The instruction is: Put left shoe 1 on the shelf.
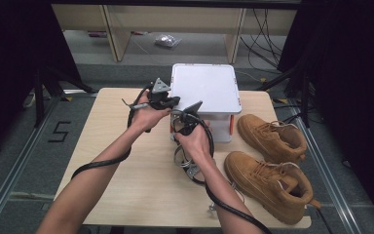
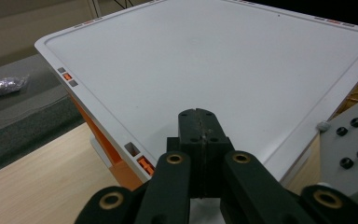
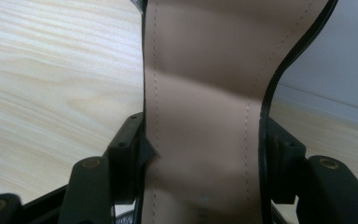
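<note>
Halfway, seemingly: clamping the tan stitched leather piece point(image 3: 200, 70), above the table point(image 1: 126, 161) before the white box point(image 1: 216, 127), in the wide-set right gripper point(image 3: 203, 140); resting the shut, empty left gripper point(image 2: 198, 126) over its lid point(image 2: 214, 56), probably needing opening next.

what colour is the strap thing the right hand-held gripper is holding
Tan leather-like strap with stitched seams and dark edging, clearest in the right gripper view.

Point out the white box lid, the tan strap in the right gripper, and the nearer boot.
white box lid point(image 2: 205, 60), left gripper view, flat top.
tan strap point(image 3: 205, 116), right gripper view, stitched middle.
nearer boot point(image 1: 268, 180), high view, laces.
</note>
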Action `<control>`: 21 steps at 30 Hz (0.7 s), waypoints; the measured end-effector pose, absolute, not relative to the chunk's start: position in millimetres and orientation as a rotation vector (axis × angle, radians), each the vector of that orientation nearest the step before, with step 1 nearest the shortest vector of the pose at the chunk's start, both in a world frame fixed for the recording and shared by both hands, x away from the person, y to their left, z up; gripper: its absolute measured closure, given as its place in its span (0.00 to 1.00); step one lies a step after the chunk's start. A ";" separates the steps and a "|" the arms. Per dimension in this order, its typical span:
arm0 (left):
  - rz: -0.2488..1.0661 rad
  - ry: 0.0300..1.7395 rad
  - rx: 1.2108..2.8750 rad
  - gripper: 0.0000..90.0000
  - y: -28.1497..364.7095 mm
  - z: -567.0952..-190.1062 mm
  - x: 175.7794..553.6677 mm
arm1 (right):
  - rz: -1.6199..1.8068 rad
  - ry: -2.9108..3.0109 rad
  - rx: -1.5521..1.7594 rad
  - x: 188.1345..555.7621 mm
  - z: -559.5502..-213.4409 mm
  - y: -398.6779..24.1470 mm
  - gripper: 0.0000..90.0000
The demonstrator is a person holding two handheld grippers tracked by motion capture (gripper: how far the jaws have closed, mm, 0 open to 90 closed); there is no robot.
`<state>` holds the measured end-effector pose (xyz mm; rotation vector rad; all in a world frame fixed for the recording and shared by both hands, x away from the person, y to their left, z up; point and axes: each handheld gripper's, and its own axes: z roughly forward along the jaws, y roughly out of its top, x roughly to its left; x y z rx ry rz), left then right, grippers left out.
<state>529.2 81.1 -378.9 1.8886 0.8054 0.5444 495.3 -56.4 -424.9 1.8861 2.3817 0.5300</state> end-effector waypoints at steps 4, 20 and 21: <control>0.547 0.804 1.886 1.00 80.8 -379.1 528.6 | 0.570 2.362 1.842 493.2 -428.4 -57.3 0.46; 0.553 0.799 1.901 1.00 80.3 -378.2 529.4 | 0.666 2.332 1.732 482.1 -437.1 -61.6 0.35; 0.551 0.802 1.898 1.00 80.1 -378.3 529.4 | 0.666 2.340 1.722 479.8 -434.5 -62.6 0.35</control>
